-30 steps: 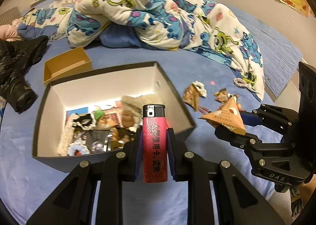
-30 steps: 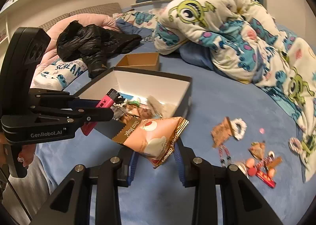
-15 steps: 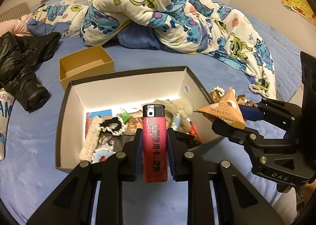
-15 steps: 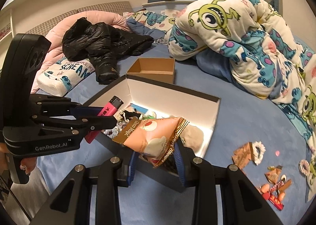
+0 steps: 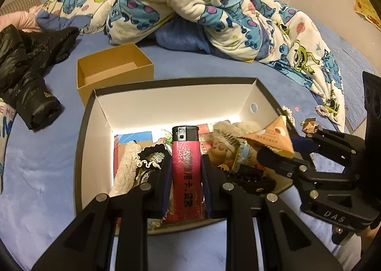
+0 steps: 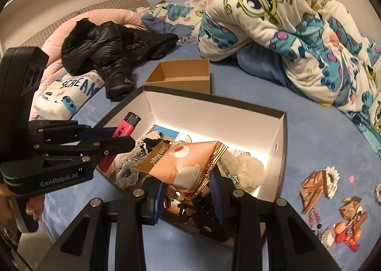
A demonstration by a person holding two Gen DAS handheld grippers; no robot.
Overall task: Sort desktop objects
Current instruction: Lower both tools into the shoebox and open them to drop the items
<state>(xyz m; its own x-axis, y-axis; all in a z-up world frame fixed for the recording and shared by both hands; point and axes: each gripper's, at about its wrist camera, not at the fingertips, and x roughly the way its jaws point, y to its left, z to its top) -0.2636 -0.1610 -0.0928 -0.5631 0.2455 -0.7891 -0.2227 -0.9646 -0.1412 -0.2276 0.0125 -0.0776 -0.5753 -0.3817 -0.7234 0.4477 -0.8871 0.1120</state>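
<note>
monster blanket (image 5: 214,9), black jacket (image 6: 107,45).

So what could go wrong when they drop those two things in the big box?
The big box is already piled with fluffy toys, so the lighter in the left gripper might land on top and slide off awkwardly. The snack packet in the right gripper is light and could catch the box's edge. The two grippers are close together and might bump.

We see a glossy plastic lighter (image 5: 187,168); a shiny foil snack packet (image 6: 188,166); a smooth white-lined cardboard box (image 5: 171,102); a fleecy blanket (image 5: 214,9); a soft-napped blue bed (image 5: 42,171).
</note>
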